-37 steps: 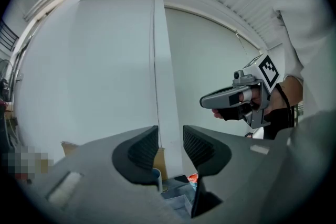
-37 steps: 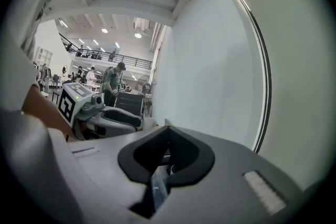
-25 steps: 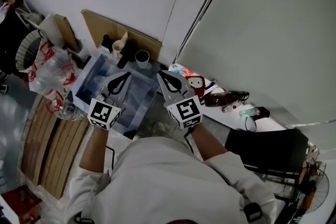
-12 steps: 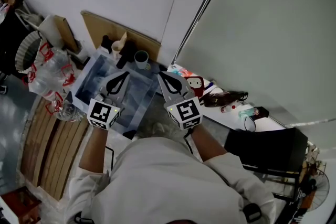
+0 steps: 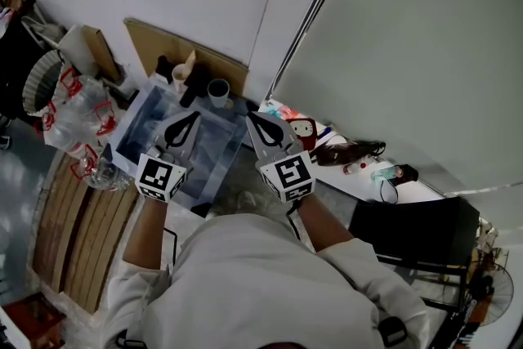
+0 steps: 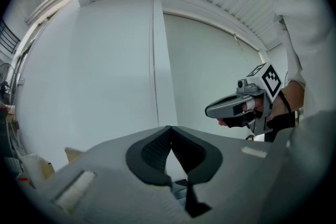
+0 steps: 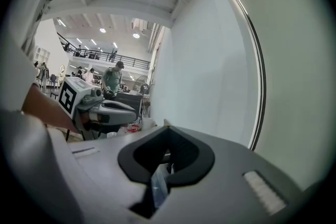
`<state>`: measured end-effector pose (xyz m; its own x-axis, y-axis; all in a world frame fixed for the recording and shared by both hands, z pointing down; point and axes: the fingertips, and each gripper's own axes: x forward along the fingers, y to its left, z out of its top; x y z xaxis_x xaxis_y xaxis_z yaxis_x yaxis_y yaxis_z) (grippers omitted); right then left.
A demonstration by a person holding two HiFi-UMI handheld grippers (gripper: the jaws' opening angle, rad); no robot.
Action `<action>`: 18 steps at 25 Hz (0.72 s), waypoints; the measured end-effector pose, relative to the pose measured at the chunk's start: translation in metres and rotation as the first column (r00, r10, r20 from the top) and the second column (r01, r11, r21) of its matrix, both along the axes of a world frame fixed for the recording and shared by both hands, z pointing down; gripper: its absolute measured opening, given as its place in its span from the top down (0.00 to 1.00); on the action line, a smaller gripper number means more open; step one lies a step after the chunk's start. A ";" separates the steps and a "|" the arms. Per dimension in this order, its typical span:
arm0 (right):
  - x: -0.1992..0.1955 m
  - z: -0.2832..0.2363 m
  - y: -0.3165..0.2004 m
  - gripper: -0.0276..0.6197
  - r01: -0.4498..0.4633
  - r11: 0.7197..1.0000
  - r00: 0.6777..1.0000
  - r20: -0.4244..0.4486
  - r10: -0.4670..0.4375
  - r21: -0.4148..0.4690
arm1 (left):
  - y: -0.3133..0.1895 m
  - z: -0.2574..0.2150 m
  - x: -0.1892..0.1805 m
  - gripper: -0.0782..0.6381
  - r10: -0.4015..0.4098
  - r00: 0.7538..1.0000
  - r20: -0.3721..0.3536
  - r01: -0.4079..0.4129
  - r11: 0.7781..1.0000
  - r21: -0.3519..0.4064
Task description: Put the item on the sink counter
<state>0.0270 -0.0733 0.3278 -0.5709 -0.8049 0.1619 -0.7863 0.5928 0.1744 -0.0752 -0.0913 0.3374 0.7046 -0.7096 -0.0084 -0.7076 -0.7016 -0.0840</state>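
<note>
Task status: not started, by your grippers' look
- Left gripper [image 5: 185, 129], right gripper [image 5: 263, 129]: fingers together, holding nothing, over the steel sink basin [image 5: 137, 128], centre left
- Item: unclear which; grey round cup [image 5: 219, 91] and dark bottle [image 5: 193, 82] stand at the basin's far rim
- Remaining: grasp, carry, set down

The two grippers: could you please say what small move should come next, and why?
Probably open the jaws of the right gripper: both it and the left gripper are shut and empty at the sink, so nothing can be picked up yet.
</note>
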 end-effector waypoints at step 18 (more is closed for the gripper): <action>0.006 0.001 0.000 0.95 -0.012 1.000 1.000 0.003 0.012 0.000 | -0.002 0.000 0.002 0.89 0.001 1.000 0.010 -0.001 1.000 0.001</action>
